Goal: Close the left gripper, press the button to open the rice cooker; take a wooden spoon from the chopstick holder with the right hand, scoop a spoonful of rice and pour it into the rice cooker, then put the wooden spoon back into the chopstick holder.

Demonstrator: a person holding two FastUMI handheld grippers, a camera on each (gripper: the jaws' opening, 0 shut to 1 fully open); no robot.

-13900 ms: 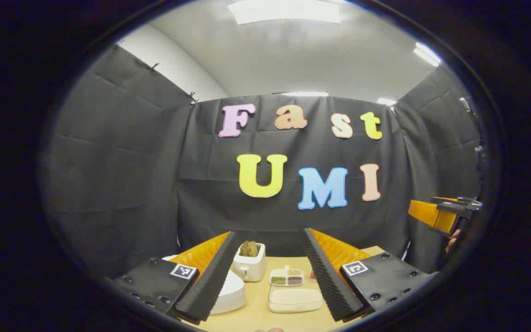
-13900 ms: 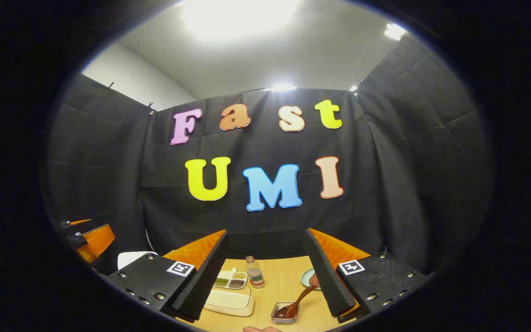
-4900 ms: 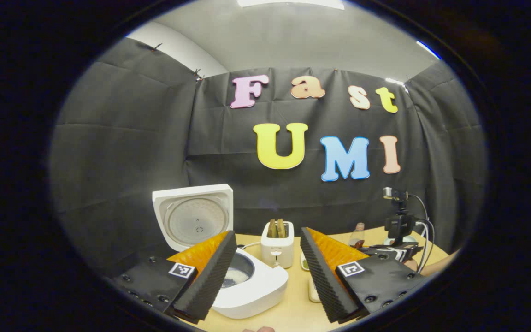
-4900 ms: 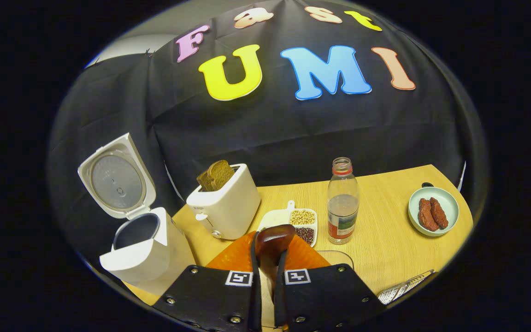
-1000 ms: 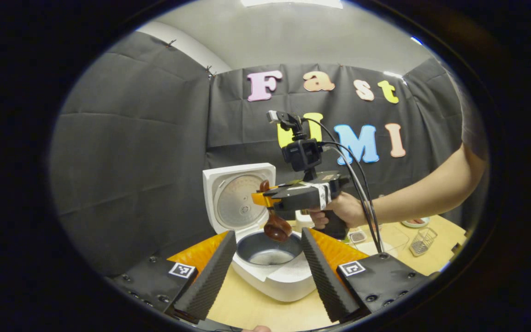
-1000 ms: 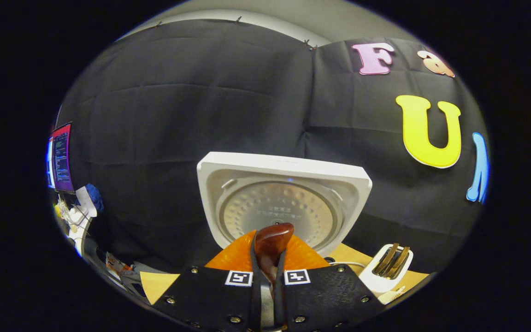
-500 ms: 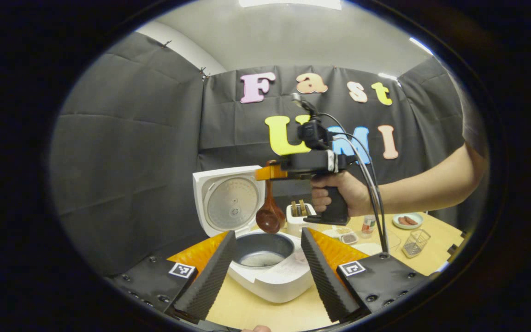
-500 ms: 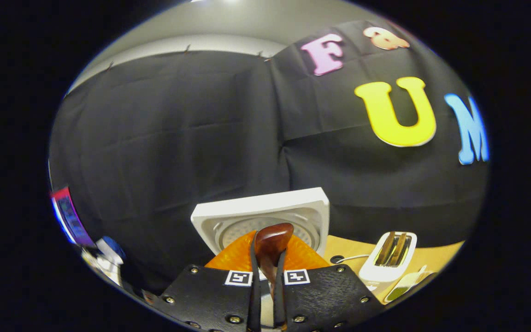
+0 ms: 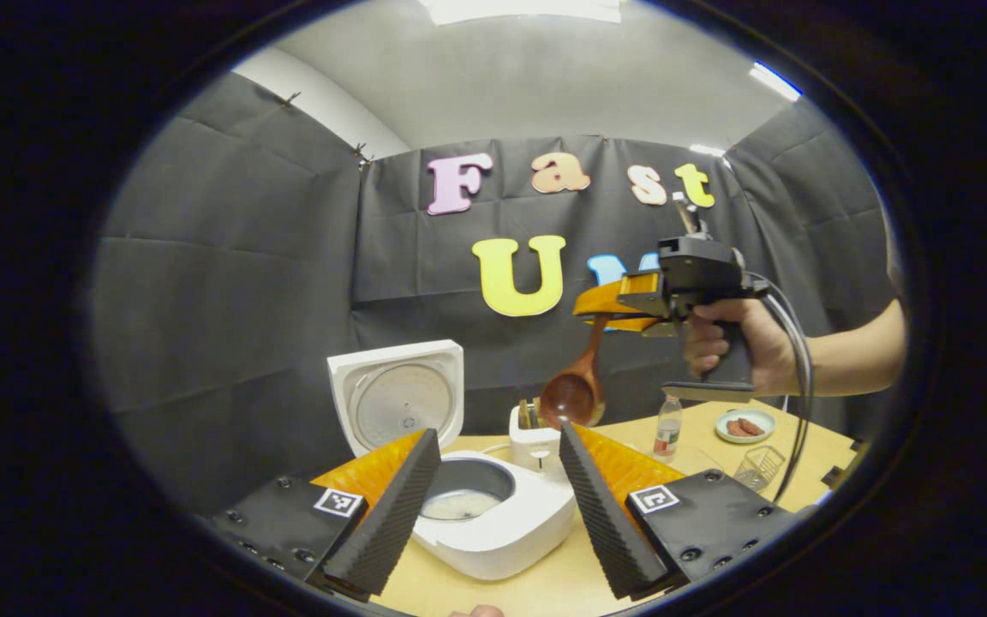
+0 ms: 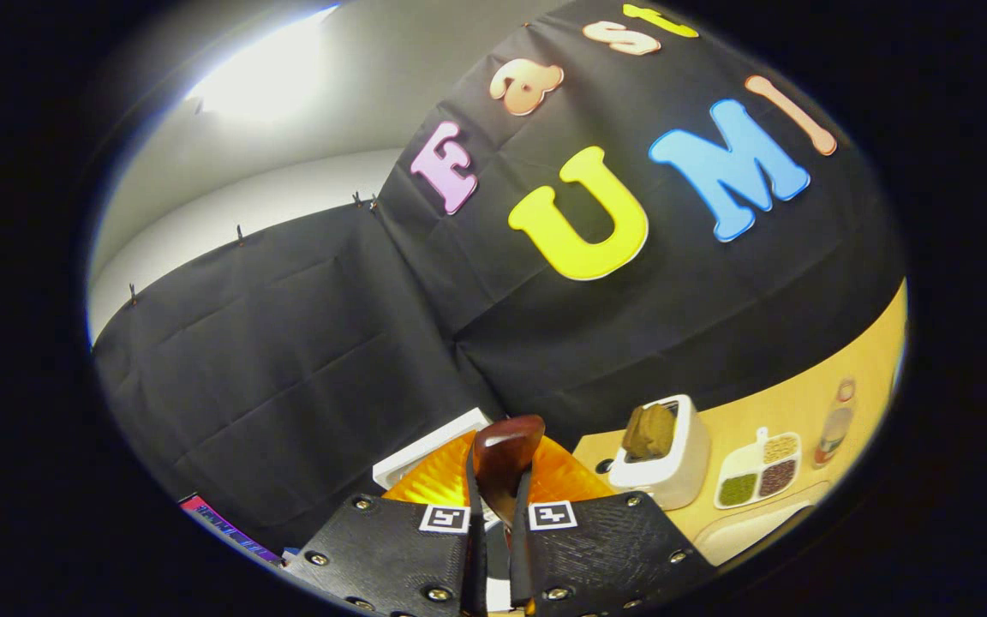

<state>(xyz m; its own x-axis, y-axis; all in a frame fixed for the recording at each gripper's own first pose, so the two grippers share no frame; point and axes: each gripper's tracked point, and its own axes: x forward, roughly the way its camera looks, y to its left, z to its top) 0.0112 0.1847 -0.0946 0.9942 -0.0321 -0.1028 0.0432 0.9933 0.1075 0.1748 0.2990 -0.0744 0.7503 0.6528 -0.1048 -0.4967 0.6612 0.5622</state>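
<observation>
Right claw (image 9: 609, 307) clamped on wooden spoon (image 9: 575, 390), upper right of frame, above toaster (image 9: 535, 439). Left claw (image 9: 498, 501) wide; rice cooker (image 9: 493, 514) lid up.

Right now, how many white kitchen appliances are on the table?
2: the open rice cooker at the near left, and the toaster just behind it. Others could be hidden behind the left gripper.

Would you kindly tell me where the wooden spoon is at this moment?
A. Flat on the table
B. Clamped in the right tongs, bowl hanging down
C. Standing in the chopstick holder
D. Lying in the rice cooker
B: the right tongs grip the spoon, bowl hanging down in mid-air.
</observation>
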